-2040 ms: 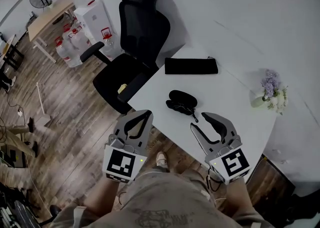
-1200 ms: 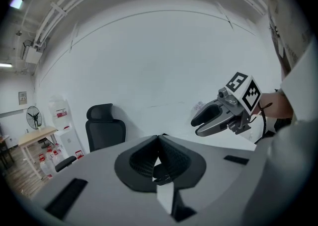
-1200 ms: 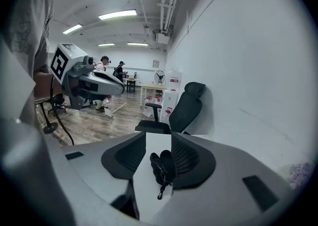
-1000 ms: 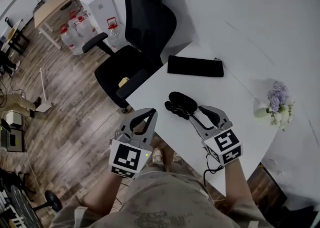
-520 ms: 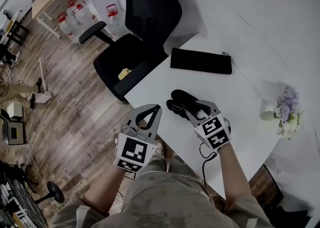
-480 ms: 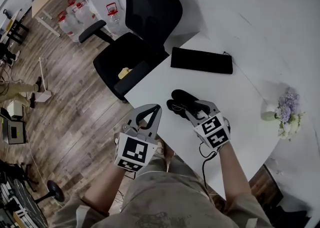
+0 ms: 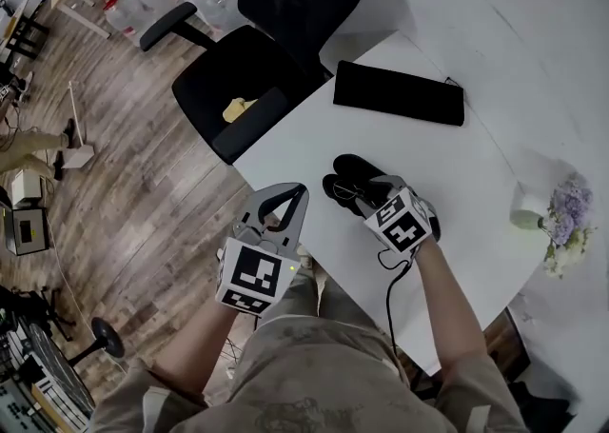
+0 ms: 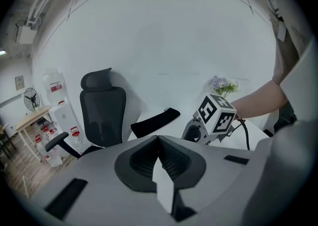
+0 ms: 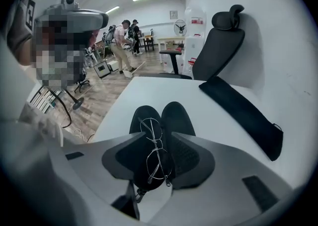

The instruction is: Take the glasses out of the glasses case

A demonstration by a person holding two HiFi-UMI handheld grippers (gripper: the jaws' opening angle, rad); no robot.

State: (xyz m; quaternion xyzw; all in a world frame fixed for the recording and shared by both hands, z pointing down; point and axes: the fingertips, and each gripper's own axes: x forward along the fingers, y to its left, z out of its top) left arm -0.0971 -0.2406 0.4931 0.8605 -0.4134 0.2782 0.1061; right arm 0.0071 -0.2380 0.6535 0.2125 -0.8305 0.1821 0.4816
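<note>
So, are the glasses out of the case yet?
Not yet. Done: the glasses case lies open on the table. In hand: the right gripper has its jaws apart on either side of the glasses, which lie inside the case. Left to do: close on them and lift them out. The left gripper is shut and empty, beside the table.

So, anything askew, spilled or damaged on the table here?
Nothing stands out. The glasses case lies open on the table with the glasses resting inside, between the open jaws of the right hand-held gripper. The left hand-held gripper is shut and empty.
</note>
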